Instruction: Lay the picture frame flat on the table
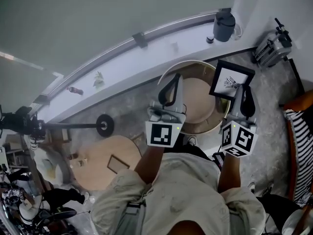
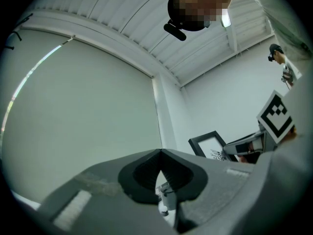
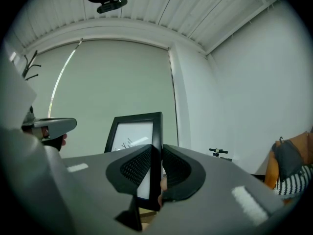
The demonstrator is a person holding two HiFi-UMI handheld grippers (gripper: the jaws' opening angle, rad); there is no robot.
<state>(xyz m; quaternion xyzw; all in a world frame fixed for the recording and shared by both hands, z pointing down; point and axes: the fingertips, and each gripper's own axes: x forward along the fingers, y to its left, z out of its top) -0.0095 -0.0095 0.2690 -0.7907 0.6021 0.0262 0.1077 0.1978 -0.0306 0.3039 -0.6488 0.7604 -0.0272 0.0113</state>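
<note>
Over the round table (image 1: 198, 102), the picture frame (image 1: 231, 80) is held upright in the air. Its right edge is pinched between the jaws of the right gripper (image 1: 243, 93). In the head view the frame's lower right corner is covered by that gripper. In the right gripper view the frame's (image 3: 134, 141) bottom edge is lost behind the jaw pads of the right gripper (image 3: 155, 168), so only the upper part of the drawing can be seen. The drawing itself is too small to make out.

The left gripper (image 1: 172, 89) is raised beside it. Its jaws are pressed together with nothing between them, as shown in the left gripper view (image 2: 160, 173). There the frame (image 2: 210, 146) is cut off at its right side by the other gripper.

Much of the table is hidden by both grippers. A dark jug (image 1: 224, 26) is set on the window sill (image 1: 127, 58) beyond, and a lower wooden table (image 1: 105, 160) is seen to the left.
</note>
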